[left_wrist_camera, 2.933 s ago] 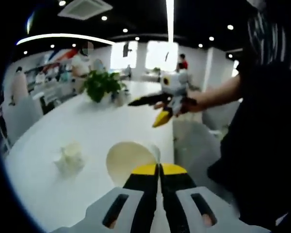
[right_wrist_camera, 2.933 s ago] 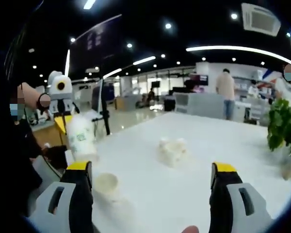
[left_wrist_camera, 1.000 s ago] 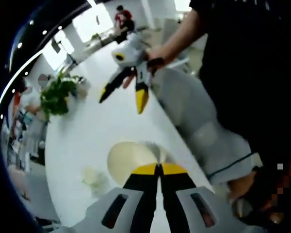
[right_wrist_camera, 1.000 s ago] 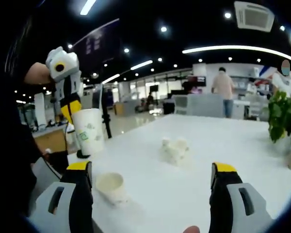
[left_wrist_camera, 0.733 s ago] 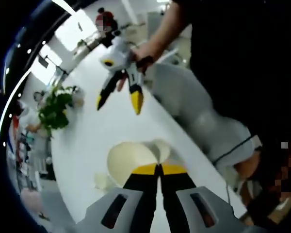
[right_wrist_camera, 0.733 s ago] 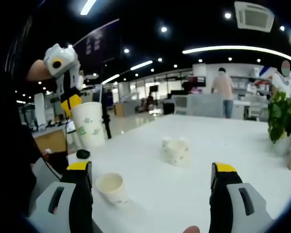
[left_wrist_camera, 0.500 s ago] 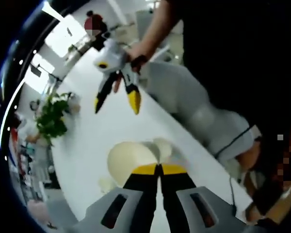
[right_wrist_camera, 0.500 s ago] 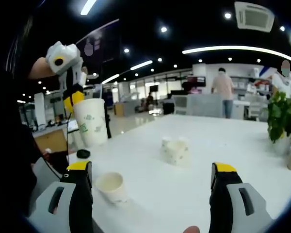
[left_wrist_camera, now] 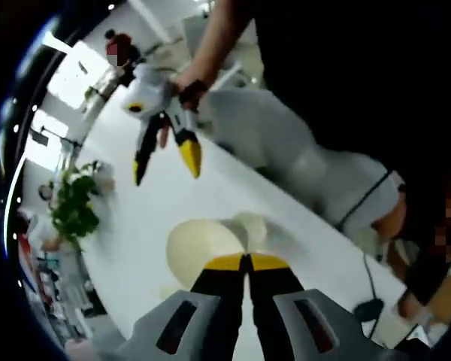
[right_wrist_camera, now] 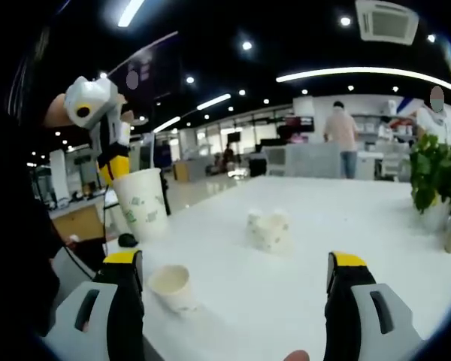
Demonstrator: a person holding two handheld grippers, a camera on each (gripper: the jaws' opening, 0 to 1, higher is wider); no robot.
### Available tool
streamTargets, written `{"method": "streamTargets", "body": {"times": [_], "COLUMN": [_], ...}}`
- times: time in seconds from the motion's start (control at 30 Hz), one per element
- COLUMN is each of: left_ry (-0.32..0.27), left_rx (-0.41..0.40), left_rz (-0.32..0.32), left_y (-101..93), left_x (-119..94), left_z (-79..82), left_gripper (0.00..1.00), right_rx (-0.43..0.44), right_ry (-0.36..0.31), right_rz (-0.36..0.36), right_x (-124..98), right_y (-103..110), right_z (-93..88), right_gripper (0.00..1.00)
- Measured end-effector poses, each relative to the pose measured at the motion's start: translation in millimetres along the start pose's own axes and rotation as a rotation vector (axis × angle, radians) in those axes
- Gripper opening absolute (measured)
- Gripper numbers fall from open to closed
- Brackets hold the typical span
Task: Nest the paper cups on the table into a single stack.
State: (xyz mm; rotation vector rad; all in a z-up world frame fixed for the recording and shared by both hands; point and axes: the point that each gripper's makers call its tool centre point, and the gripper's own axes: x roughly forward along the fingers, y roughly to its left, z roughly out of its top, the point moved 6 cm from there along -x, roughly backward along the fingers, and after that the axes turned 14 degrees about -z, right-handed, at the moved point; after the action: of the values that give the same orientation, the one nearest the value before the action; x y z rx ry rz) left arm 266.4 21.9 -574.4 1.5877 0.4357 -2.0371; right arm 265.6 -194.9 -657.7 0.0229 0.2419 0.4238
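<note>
L gripper (left_wrist_camera: 246,263): jaws pressed together on the rim of a paper cup (left_wrist_camera: 204,248), cup mouth facing the cam, just beyond the yellow tips. In the right gripper view this held cup (right_wrist_camera: 143,203) hangs upright under the L gripper (right_wrist_camera: 113,171), above the white table (right_wrist_camera: 346,218) near its L edge.

R gripper (right_wrist_camera: 233,274): jaws wide apart, nothing btwn them. Small cup (right_wrist_camera: 172,288) lies on the table just inside the L jaw, mouth tilted up. Cup cluster (right_wrist_camera: 269,230) stands further out, mid-table, well apart from both jaws.

Left gripper view also has the R gripper (left_wrist_camera: 164,158), splayed, held over the table beyond the cup. Potted plant (right_wrist_camera: 437,180) at far R table edge.
</note>
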Motion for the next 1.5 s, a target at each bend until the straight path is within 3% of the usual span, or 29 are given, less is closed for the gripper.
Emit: {"method": "streamTargets", "body": {"times": [0.13,0.33,1.0,1.5], "left_ry": [-0.011,0.043,0.074,0.057], "left_rx": [0.002,0.068,0.071,0.050], "left_rz": [0.001,-0.016,-0.061,-0.091], "left_y": [3.7,4.1,-2.3,3.2], "left_x": [7,22,63,85], "left_z": [1.5,-6.2,-14.4,-15.7], "left_gripper": [0.00,0.00,0.00,0.00], "right_rx": [0.006,0.013,0.036,0.045], "right_ry": [0.002,0.001,0.008,0.011], "right_rz": [-0.006,-0.012,-0.039,-0.051], "right_x": [-2,-6,-15,-19], "right_y": [-2,-7,-16,-19], "right_z": [-0.6,-0.2,-3.5,-5.4], "right_gripper": [1.00,1.00,1.00,1.00]}}
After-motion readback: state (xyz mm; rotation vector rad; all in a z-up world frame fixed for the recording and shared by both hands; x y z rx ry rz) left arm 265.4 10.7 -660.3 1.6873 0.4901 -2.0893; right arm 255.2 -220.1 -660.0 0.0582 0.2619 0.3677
